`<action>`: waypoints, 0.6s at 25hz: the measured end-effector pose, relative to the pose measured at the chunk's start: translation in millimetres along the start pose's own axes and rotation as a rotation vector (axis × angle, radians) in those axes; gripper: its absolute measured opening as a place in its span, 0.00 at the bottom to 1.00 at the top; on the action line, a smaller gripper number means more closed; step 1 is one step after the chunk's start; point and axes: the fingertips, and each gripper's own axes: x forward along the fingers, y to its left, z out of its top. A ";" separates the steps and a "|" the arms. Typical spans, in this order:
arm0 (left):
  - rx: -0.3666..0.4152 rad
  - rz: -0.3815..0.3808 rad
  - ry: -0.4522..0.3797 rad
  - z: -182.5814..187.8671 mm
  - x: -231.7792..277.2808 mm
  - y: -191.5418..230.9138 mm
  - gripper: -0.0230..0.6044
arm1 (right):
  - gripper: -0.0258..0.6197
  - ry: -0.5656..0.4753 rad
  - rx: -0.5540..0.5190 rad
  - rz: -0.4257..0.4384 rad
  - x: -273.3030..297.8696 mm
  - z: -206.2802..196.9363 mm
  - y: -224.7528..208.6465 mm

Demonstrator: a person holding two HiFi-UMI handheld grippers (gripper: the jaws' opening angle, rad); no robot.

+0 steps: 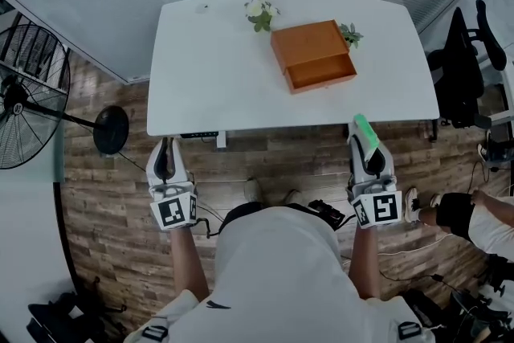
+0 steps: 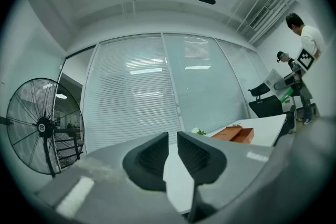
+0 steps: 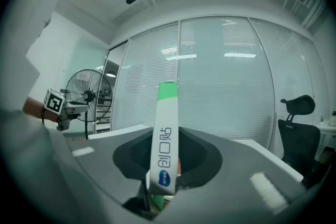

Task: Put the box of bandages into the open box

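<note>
Bandage box [image 1: 364, 128] is gripped between the jaws of the right gripper [image 1: 368, 147], held off the near edge of the white table [image 1: 209, 76] | left gripper [image 1: 166, 157] is held empty, jaws narrowly parted | open orange box [image 1: 315, 56] is seen on the table, well apart from both

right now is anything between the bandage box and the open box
Nothing visible. The right claw holds the bandage box by the near edge of the table; only bare top lies between it and the open box. Flowers sit behind that box.
</note>
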 end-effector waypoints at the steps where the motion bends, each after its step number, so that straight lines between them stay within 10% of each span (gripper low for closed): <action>1: 0.000 -0.001 -0.001 -0.2 3.3 3.3 0.14 | 0.17 -0.001 0.004 -0.005 2.5 0.4 0.4; 15: -0.038 -0.057 -0.017 -12.2 82.7 51.6 0.14 | 0.17 0.028 -0.025 -0.045 76.8 6.5 14.1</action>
